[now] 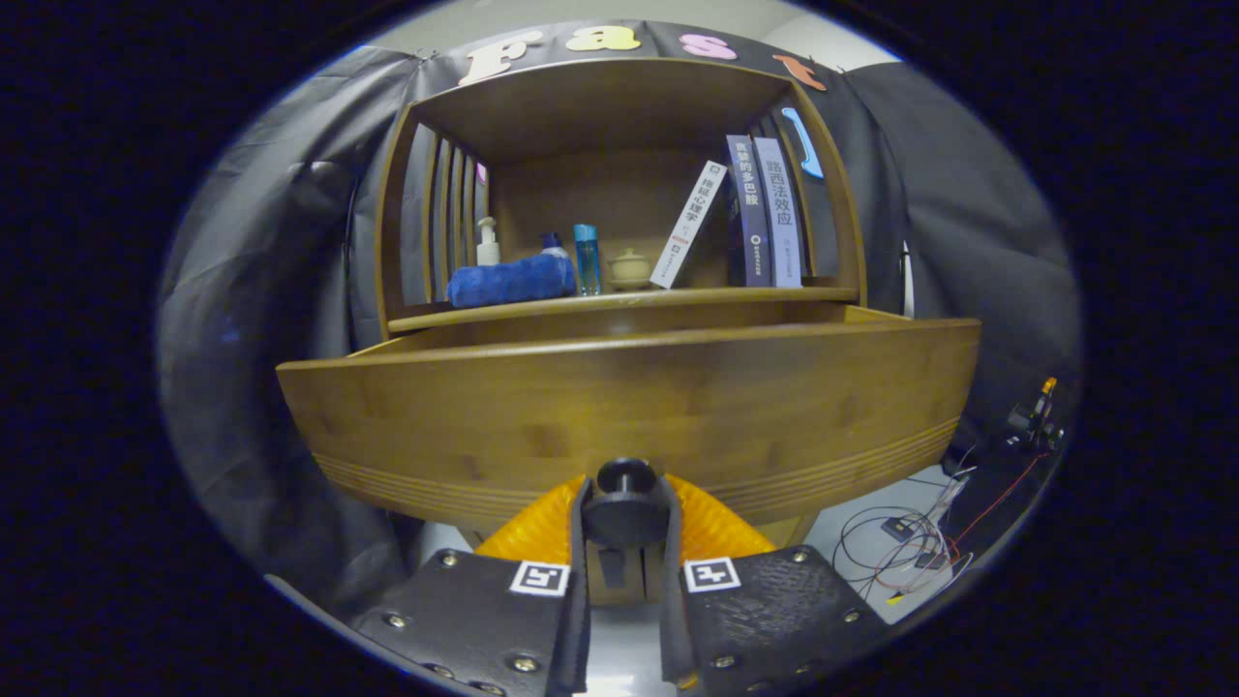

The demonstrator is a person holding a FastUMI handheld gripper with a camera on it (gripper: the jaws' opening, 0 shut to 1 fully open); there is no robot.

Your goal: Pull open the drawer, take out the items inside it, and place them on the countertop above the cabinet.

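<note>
In the gripper view, the gripper (625, 528) has its jaws closed on the round black knob (625, 505) of the wooden drawer (629, 407), which stands pulled out. On the surface (619, 302) above: rolled blue towel (511, 282) near its left edge, books (765, 213) near its right edge.

Cam rides the gripper (625, 542), low and super close to the drawer (629, 407) front, shelf (619, 302) at 12 o'clock.

Dim booth, sharp focus, strong fisheye bowing at edges.
</note>
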